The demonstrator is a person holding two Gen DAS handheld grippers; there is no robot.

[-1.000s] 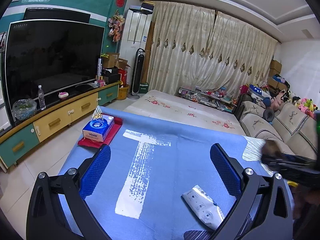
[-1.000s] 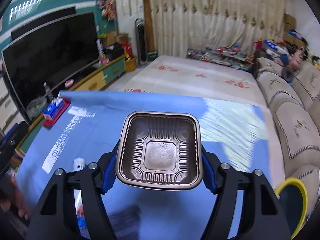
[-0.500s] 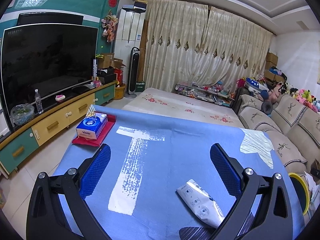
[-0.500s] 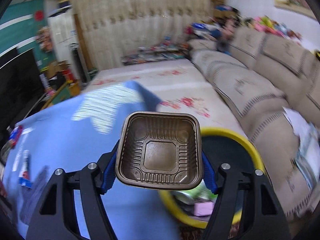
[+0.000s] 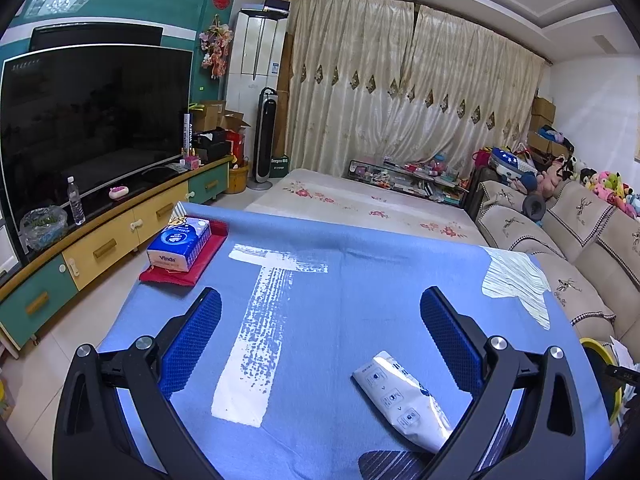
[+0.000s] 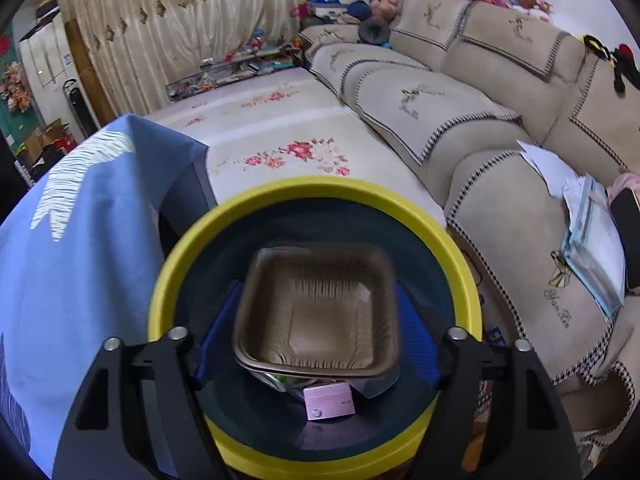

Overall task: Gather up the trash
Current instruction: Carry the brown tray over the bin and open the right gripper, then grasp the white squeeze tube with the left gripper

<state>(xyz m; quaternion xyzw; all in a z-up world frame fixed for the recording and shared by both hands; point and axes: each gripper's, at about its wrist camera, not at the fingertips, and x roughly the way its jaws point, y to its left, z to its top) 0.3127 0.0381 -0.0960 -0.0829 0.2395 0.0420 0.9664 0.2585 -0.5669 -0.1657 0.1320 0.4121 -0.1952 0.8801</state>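
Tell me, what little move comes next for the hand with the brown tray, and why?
Probably draw the right gripper back toward the table. Its jaws have just been opening, and the blurred brown plastic tray sits between them, seemingly loose, above the yellow-rimmed trash bin. A white wrapper still lies on the blue tablecloth.

Blue-clothed counter [image 5: 360,280] with a white T mark, carrying a Vinda tissue pack [image 5: 179,243] on a red mat [image 5: 208,250] at the far left corner. Left of it, a large dark television [image 5: 92,120] over a long cabinet [image 5: 108,236] with yellow and green drawers, a water bottle [image 5: 75,201] standing on top. Beyond, cream curtains [image 5: 400,100], a flowered rug [image 6: 280,140] and a beige sofa [image 6: 480,120] topped with plush toys [image 5: 608,190].
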